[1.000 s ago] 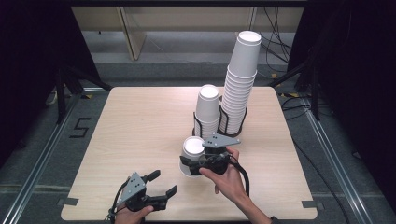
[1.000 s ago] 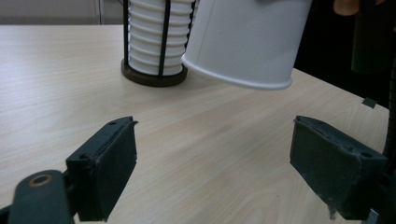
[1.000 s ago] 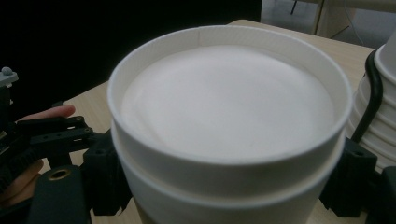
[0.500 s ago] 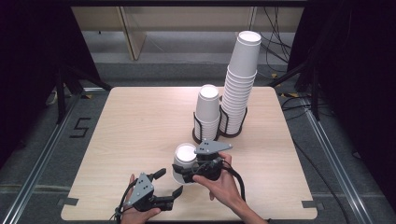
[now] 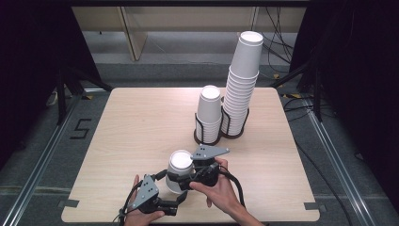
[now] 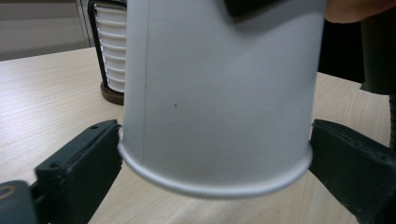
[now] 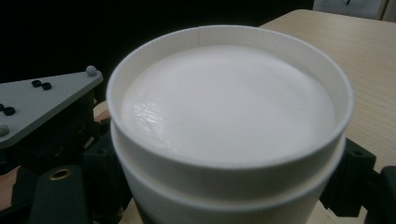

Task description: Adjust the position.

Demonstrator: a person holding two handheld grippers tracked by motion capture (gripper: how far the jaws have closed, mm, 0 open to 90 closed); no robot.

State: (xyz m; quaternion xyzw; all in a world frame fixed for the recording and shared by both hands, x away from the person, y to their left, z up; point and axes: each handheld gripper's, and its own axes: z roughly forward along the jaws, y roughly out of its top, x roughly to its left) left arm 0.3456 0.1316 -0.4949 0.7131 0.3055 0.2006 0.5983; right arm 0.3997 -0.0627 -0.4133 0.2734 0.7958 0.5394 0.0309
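Wooden table (image 5: 131,122) is pretty bare apart from two racked stacks of paper cups (image 5: 240,84) at the back, while near the front two nested upside-down cups (image 5: 179,170) are clamped by the right gripper (image 5: 181,181) and flanked at the rim by the left gripper (image 5: 181,200), jaws apart, so separating them looks barely started.
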